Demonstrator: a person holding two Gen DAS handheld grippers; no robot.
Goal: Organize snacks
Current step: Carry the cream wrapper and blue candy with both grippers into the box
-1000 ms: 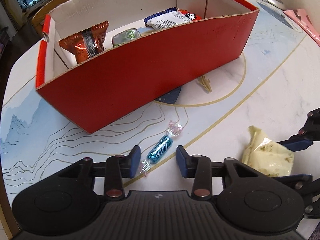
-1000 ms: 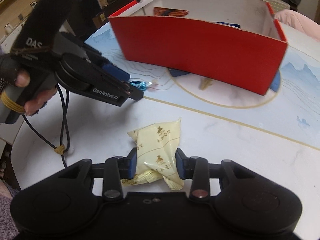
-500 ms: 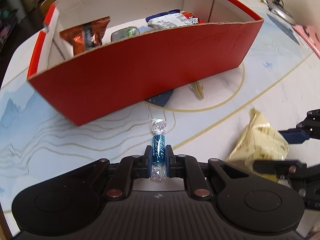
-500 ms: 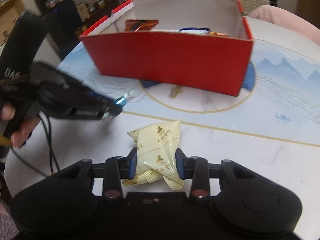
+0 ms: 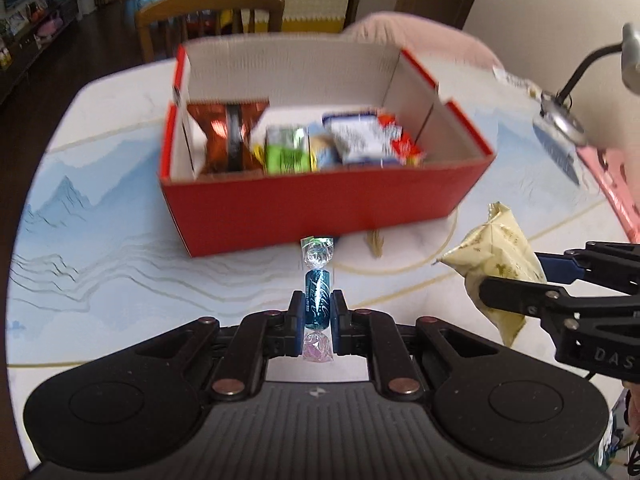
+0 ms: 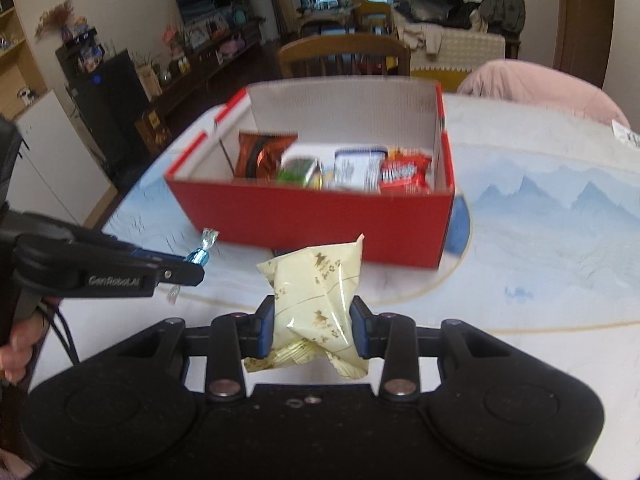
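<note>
Snacks fill the red cardboard box at the far middle of the table: an orange-brown foil packet stands at its left end, a green-labelled packet lies next to it, then a white-and-blue packet, and a red packet at the right end. The box stands on a pale tablecloth printed with blue mountains and a gold ring.

My left gripper has its jaws drawn almost together on a blue twist-wrapped candy, clamped round its middle. The candy points away from me, one clear twisted end toward the box and the other back between the fingers. It hangs clear of the table, on the near side of the box's front wall.

My right gripper has its jaws part-way closed on a cream-yellow snack bag, pressing both of its sides, the bag's top corner tilted toward the box. From the left wrist view the same bag shows at the right, held up off the cloth, near the box's right front corner.

A wooden chair stands beyond the table's far edge, and a pink cushion sits at the far right.
</note>
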